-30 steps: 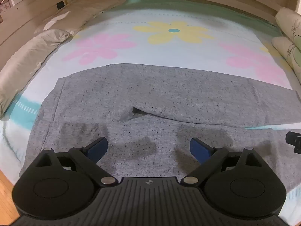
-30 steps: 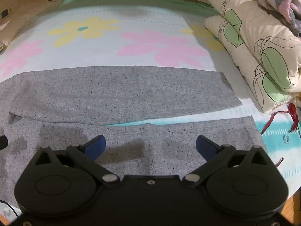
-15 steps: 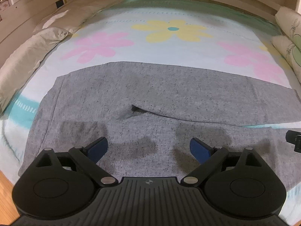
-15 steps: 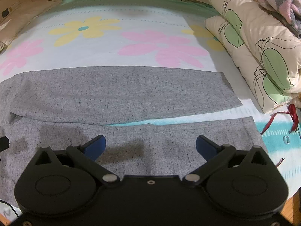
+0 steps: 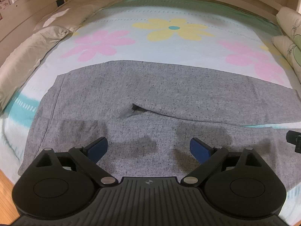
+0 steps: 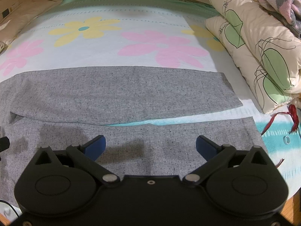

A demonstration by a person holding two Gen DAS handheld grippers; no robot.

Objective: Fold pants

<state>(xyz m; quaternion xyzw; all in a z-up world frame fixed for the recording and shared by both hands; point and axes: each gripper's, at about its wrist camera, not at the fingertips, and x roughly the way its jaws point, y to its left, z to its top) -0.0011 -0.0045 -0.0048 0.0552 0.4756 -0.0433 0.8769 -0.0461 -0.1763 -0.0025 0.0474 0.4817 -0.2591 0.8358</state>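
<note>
The bed (image 5: pixel 169 60) takes up nearly everything here, its pale sheet printed with big pink and yellow flowers and a wooden frame running round the far edge. Along its left edge lies a long beige pillow (image 5: pixel 28 56); against the right edge a rolled quilt (image 6: pixel 263 52) with green leaf shapes is stacked out of the way, which leaves the middle free for folding.

Across the near edge of the bed the grey pants (image 5: pixel 150 98) are spread flat — waistband toward the left side, the 2 legs running off toward the right, where their hems (image 6: pixel 235 101) stop just short of the quilt. A thin strip of sheet shows between the legs, so they are not yet laid one over the other. Smoothed out like this, I'd say they are ready for the first fold.

The left gripper (image 5: pixel 148 148) hangs over the seat end, its jaws spread wide with nothing in them. The right gripper (image 6: pixel 150 145) hangs over the near leg, likewise wide apart and empty — 1 tool at each end, probably so the near leg can be lifted evenly onto the far one.

A red ribbon (image 6: pixel 291 116) lies by the bed's near right corner.
</note>
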